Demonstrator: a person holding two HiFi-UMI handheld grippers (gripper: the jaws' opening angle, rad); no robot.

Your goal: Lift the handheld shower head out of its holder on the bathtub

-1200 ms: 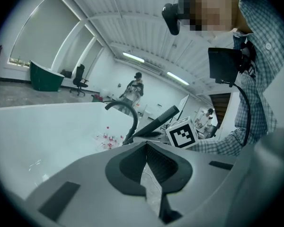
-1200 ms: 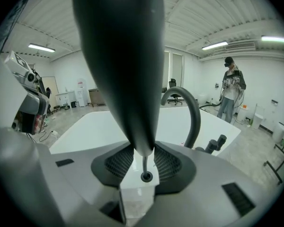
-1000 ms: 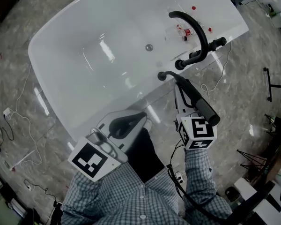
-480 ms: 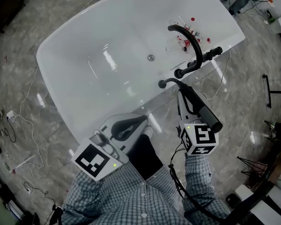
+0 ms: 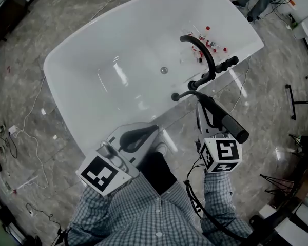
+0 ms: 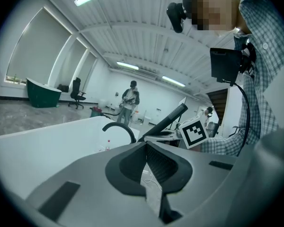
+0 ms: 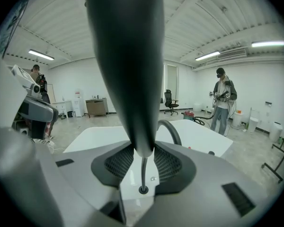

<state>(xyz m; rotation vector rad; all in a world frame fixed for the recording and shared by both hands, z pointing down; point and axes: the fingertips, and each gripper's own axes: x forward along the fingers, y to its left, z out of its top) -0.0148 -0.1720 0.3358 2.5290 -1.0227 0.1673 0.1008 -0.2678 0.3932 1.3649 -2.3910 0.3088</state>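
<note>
The black handheld shower head (image 5: 220, 119) is a long dark handle slanting above the white bathtub's (image 5: 92, 60) near rim. My right gripper (image 5: 208, 118) is shut on it. In the right gripper view the handle (image 7: 128, 70) rises between the pads of my right gripper (image 7: 143, 155), and a thin hose (image 7: 142, 174) drops from it to a round socket (image 7: 143, 189) on the rim. The curved black faucet (image 5: 205, 55) stands just beyond. My left gripper (image 5: 155, 128) hovers at the tub's near edge, shut with nothing in it; its tips (image 6: 146, 148) meet.
Small red-capped bottles (image 5: 208, 42) lie on the tub's far rim behind the faucet. Cables (image 5: 20, 127) trail over the marble floor at left, and black stands (image 5: 303, 91) are at right. A person (image 7: 222, 98) stands beyond the tub.
The head view has shifted so the tub sits a little lower in frame. My right gripper stays shut on the shower head, drawn slightly nearer me. The left gripper has barely moved.
</note>
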